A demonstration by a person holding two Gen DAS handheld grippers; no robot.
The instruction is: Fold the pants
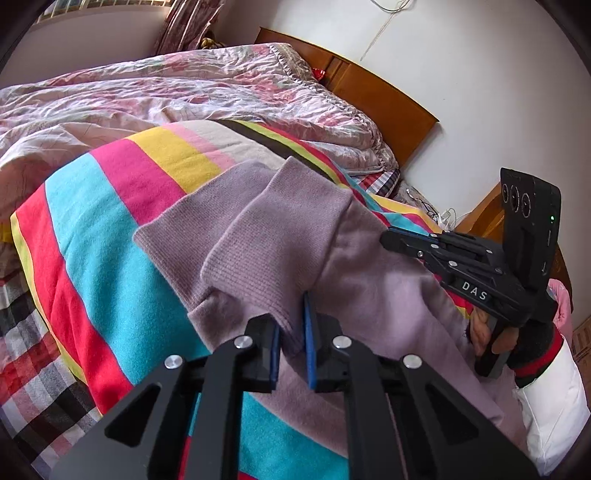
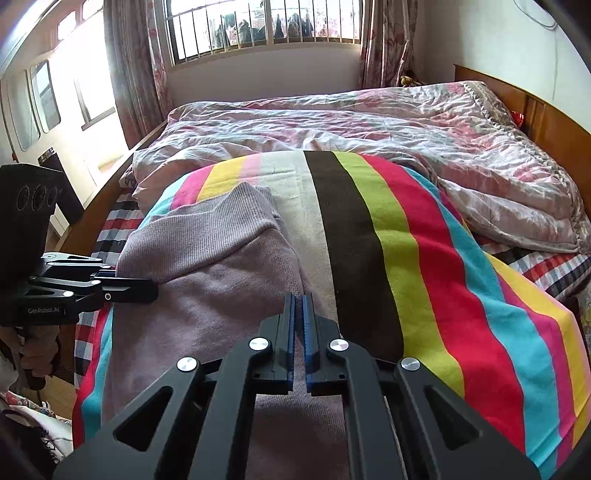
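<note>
Lilac pants (image 1: 280, 243) lie on a striped blanket (image 1: 110, 229), their ribbed cuffs folded back on top of the rest. My left gripper (image 1: 291, 332) is shut on a ribbed cuff edge, which sits between its blue pads. My right gripper (image 2: 298, 314) is shut, pads nearly touching, at the right edge of the pants (image 2: 207, 266); whether cloth is between them I cannot tell. It also shows in the left wrist view (image 1: 391, 238), at the pants' right side. The left gripper shows in the right wrist view (image 2: 147, 291) at the pants' left edge.
A crumpled pink quilt (image 2: 369, 125) covers the far half of the bed. A wooden headboard (image 1: 373, 92) stands along the wall. A checked sheet (image 1: 33, 350) shows at the blanket's edge. A barred window (image 2: 266, 26) is beyond the bed. A wooden nightstand (image 1: 484, 218) stands beside it.
</note>
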